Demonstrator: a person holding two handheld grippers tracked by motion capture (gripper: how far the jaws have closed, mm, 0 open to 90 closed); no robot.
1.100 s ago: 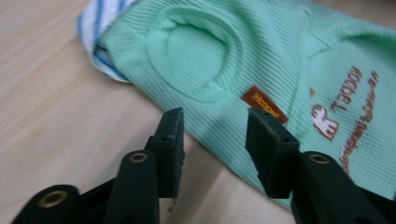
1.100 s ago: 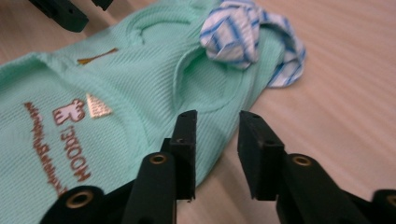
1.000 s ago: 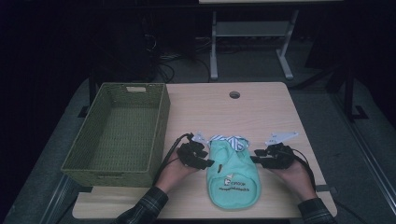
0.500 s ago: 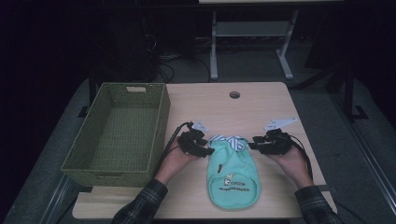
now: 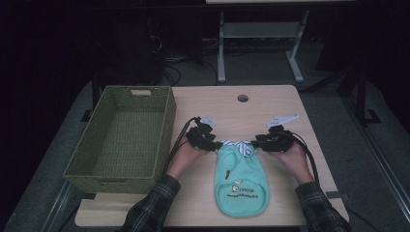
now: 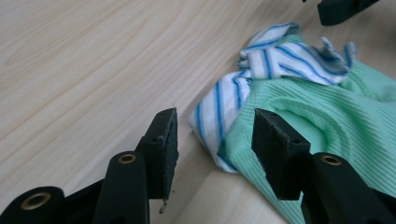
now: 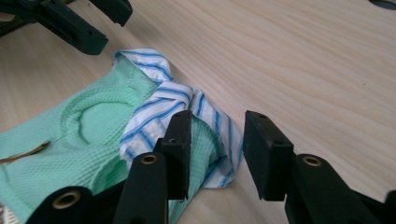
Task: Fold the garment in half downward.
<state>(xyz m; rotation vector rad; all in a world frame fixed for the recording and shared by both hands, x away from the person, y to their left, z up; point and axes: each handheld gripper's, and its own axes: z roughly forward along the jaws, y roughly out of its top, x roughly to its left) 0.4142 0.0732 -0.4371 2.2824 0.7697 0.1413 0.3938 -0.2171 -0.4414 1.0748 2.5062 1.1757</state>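
Currently, item 1: small mint-green ribbed knit garment w/ blue-and-white striped collar trim [image 5: 240, 176], flat on pale wood-grain tabletop [image 5: 270, 106], near-centre, collar end far, printed logo near the hem. Item 2: olive woven rectangular basket [image 5: 123, 137], left of garment, nothing in it.

Left gripper [image 6: 215, 135]: jaws apart about half way, holding nothing; straddling the striped corner at garment's left shoulder, cloth between pads but not pinched. Right gripper [image 7: 217, 140]: also part open, nothing held; its one pad over the green knit, striped trim in the gap at right shoulder.

Step in hand, my read: pinch both shoulder corners. To do it well I'd get both layers (stripe + knit) deep between the pads before closing, keep the lower jaw tips skimming the wood so they slide under rather than push cloth away, and close both sides together so the piece lifts level.

View notes: high view gives layout, both grippers [image 5: 203, 137] [image 5: 273, 140] at collar, basket position, logo; jaw gap unreadable there. Gripper views give pad-to-cloth relation and trim folds, bunched at centre; each also shows the opposite gripper's black frame at far edge.
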